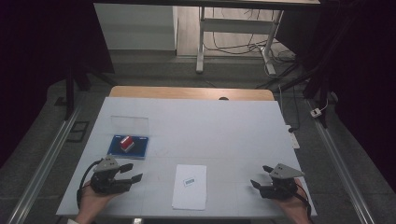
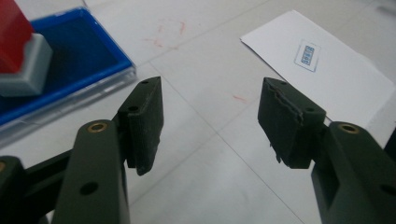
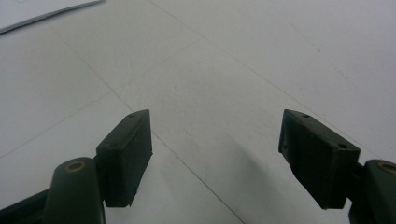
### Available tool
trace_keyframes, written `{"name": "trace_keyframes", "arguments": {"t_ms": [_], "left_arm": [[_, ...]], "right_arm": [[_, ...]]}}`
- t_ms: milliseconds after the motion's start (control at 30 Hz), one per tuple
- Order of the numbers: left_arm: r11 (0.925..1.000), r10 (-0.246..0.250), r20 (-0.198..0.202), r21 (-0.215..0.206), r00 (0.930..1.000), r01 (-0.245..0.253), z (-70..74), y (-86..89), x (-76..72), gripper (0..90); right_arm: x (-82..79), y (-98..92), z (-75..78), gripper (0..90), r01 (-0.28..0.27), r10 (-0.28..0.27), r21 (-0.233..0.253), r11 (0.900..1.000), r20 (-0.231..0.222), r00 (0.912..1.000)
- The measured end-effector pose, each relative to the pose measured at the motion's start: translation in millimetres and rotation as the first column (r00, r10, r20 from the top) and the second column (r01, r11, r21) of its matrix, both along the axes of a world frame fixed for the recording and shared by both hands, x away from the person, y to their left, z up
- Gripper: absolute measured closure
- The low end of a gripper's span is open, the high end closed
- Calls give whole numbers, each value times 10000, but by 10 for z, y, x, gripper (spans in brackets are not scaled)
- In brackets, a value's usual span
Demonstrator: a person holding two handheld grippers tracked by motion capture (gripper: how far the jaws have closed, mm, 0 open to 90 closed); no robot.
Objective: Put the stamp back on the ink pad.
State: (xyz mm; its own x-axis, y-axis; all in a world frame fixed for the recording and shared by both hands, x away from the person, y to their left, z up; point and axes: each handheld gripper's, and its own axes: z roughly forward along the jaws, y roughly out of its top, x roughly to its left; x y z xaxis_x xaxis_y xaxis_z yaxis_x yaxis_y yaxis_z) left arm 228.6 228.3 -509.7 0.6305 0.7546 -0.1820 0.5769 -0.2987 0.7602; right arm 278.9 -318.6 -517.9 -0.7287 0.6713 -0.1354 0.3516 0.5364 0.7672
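A red-and-grey stamp (image 1: 126, 143) stands on a blue ink pad (image 1: 128, 147) at the table's left; in the left gripper view the stamp (image 2: 16, 51) and the pad (image 2: 79, 60) sit at the upper left. A white sheet of paper (image 1: 190, 186) with a small blue stamp mark (image 1: 189, 182) lies at the front centre. My left gripper (image 1: 131, 172) rests open near the front left, its jaws apart over bare table (image 2: 210, 123). My right gripper (image 1: 261, 176) is open at the front right, nothing between its jaws (image 3: 215, 154).
A clear lid (image 1: 130, 123) lies behind the ink pad. The white table top (image 1: 210, 126) ends in a wooden strip (image 1: 191, 92) at the back. Faint red marks (image 2: 168, 32) stain the surface near the pad. Desk legs and cables stand on the floor beyond.
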Motion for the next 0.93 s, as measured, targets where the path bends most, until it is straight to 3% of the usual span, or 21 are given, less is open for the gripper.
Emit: {"name": "trace_keyframes", "arguments": {"t_ms": [267, 933], "left_arm": [[9994, -134, -26, 318, 9999, 135, -80, -67, -25, 405], [9993, -140, 41, 348, 9999, 138, -70, -72, -16, 404]], "right_arm": [[-1, -32, 3, 256, 52, -53, 66, 10000, 111, 9999], [-14, -17, 14, 255, -67, 66, 22, 10000, 171, 9998]]}}
